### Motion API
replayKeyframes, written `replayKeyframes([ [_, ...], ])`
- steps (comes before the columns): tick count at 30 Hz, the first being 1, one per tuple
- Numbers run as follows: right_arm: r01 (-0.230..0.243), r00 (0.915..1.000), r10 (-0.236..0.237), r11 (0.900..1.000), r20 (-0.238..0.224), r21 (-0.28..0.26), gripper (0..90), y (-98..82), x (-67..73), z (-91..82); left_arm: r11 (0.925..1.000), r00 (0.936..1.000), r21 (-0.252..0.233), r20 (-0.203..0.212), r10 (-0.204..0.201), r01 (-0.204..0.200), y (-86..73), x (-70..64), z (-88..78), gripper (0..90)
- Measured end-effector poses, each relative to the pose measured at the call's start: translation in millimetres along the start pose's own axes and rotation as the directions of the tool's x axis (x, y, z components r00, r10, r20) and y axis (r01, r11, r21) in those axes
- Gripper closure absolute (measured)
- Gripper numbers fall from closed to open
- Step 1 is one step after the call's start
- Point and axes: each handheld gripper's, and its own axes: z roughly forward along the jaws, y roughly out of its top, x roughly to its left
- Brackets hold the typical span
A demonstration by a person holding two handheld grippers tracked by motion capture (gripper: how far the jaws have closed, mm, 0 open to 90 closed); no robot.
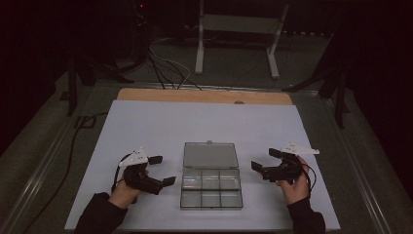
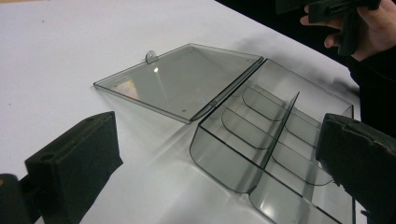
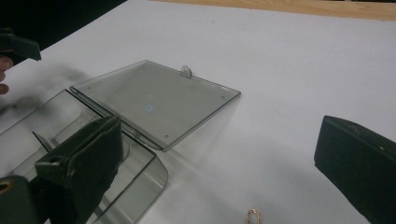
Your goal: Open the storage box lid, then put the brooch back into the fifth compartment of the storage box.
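Note:
A clear plastic compartment box [image 1: 211,190] lies open in the middle of the white mat [image 1: 146,126], its lid [image 1: 210,155] folded flat on the far side. The compartments [image 2: 261,135] look empty. My left gripper [image 1: 162,170] is open just left of the box, with nothing between its jaws [image 2: 217,163]. Just right of the box, my right gripper [image 1: 265,159] also stands open and empty [image 3: 219,163]. The lid [image 3: 149,102] has a small tab at its far edge. A small gold ring-like piece [image 3: 252,217] lies on the mat close to the right gripper.
A wooden strip [image 1: 204,95] runs along the back of the mat. Beyond it are a metal stand [image 1: 238,29] and loose cables [image 1: 165,68] on the floor. The surroundings are dark.

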Motion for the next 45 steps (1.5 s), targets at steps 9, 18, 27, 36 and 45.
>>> replayKeyframes([
  [9,-0.017,0.9995,0.017,1.0,0.025,0.011,1.5,-16.7,-5.8,-8.6,0.9997,0.9995,0.002,-0.022,0.022,-0.022,-8.7,-0.9,-7.3,1.0],
  [18,-0.061,0.997,0.059,0.997,0.049,0.036,1.5,-32.6,-9.8,-14.0,0.9999,0.9992,-0.013,-0.04,0.007,-0.007,-14.8,-1.0,-11.9,1.0],
  [27,-0.074,0.9957,0.07,0.995,0.06,0.062,1.6,-40.4,-13.2,-12.7,0.9999,0.9985,-0.012,-0.054,0.008,-0.008,-17.4,-1.3,-11.5,1.0],
  [36,-0.073,0.996,0.069,0.995,0.057,0.063,1.6,-39.4,-12.8,-10.5,0.9997,0.9981,-0.022,-0.06,-0.01,0.009,-17.2,1.1,-12.3,1.0],
  [45,-0.062,0.9939,0.054,0.995,0.096,0.079,1.7,-37.6,-7.5,-5.2,0.9995,0.9985,-0.026,-0.052,-0.018,0.016,-17.7,1.5,-12.3,1.0],
])
